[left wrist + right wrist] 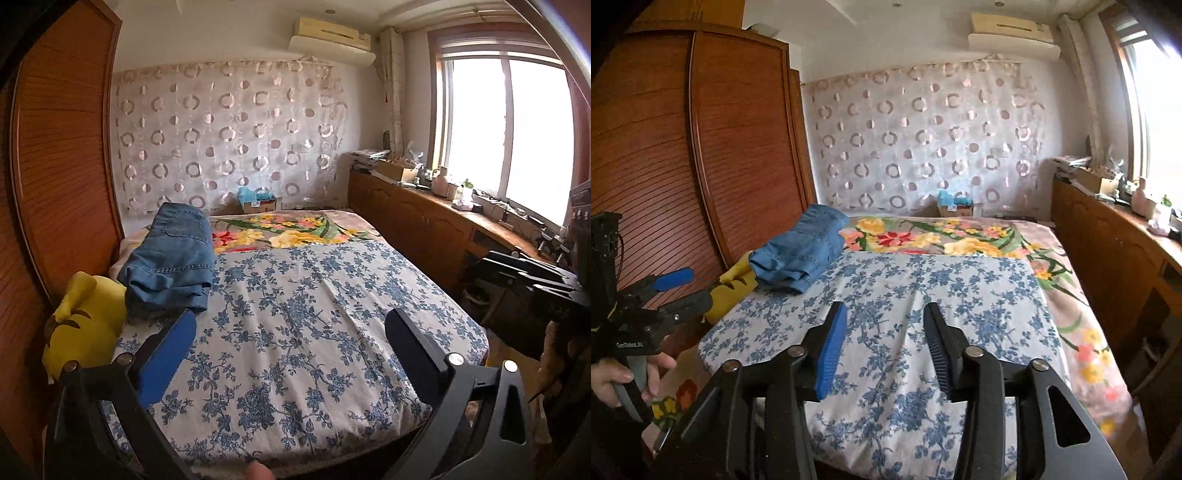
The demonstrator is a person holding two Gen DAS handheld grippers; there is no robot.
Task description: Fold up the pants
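both wrist views face bed (314,295), near foot

pants (171,258): blue denim | sheet (295,332): white, blue floral | blanket (960,236): yellow-red flowers | toy (85,325): yellow | curtain (229,136): ring pattern | wardrobe (713,147): brown wood

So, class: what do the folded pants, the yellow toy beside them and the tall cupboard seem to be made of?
Folded pants: blue denim, matte, with pale seam stitching. Yellow toy: probably soft plush, fuzzy and dull. Cupboard: reddish-brown wood or veneer, slightly glossy, with slatted fronts.
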